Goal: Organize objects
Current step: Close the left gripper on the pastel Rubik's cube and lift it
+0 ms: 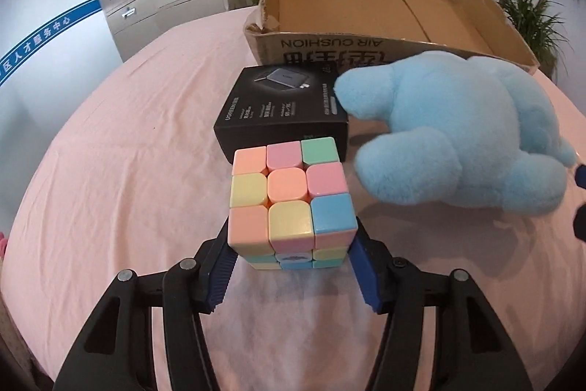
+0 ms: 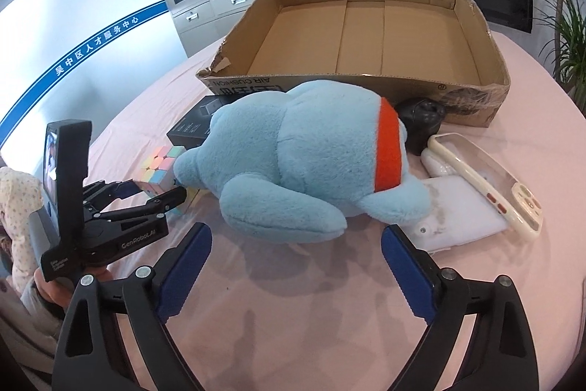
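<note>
Both jaws of the left gripper (image 1: 293, 255) stand on the two sides of the cube (image 1: 291, 204), and the blue pads look pressed against its lower layers, so I judge it is clamped on the cube. The cube is just in front of the black box (image 1: 282, 105) and beside the plush (image 1: 454, 134) on the pink cloth (image 1: 128, 152).

The right gripper (image 2: 296, 266) has its jaws wide apart and holds nothing. The plush (image 2: 304, 160) lies directly ahead of them, near, with its long axis across the jaws, from left to right. This gripper is the nearer one to the plush.

The carton (image 2: 476, 32) stands behind all the things, open at the top, and nothing is seen inside it. A dark mouse (image 2: 421, 123) and a phone case (image 2: 487, 178) lie to the right of the plush.
</note>
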{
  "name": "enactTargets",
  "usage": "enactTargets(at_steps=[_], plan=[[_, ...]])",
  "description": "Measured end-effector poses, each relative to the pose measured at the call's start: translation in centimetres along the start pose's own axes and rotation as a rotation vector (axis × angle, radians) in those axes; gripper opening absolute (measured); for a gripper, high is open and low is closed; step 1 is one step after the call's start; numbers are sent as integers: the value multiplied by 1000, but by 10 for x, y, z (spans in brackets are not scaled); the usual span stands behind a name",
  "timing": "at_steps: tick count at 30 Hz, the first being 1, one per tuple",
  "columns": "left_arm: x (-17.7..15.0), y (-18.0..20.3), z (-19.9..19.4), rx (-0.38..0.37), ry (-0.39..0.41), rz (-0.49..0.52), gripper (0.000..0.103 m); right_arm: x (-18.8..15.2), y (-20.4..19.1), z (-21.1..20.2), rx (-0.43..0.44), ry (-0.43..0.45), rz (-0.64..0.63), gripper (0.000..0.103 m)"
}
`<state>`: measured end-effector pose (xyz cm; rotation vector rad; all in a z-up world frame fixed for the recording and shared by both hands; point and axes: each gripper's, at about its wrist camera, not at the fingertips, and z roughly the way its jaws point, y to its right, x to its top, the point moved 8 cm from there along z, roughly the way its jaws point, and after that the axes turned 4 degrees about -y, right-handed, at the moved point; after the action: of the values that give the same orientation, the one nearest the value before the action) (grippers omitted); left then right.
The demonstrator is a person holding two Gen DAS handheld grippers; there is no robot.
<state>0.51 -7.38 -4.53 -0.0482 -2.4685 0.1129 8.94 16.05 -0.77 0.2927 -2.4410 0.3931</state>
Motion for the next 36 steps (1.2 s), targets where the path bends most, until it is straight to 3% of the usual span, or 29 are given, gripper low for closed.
enactTargets(at_steps=[5,12,19,24,25,26,28,36], plan=[[-29,24,-28,-84,36,139,56,-11,3,-7,49,-13,-2,94],[-54,91,-61,-270,47,325,55,-36,15,-23,100,-30,27,94],[-73,163,-88,-448,73,564,55,-56,-7,-32,188,-55,-73,94],[-68,183,-90,-455,80,628,56,-63,-22,-23,189,-80,-137,91],[-67,184,-90,-459,77,625,56,-65,-23,-19,186,-89,-147,86],[-66,183,-89,-462,73,620,56,-67,-24,-17,183,-99,-152,72],[-67,179,-89,-452,77,612,58,-70,-25,-9,200,-130,-148,63],[-73,167,-82,-440,48,572,60,-71,-28,-3,178,-125,-166,62]])
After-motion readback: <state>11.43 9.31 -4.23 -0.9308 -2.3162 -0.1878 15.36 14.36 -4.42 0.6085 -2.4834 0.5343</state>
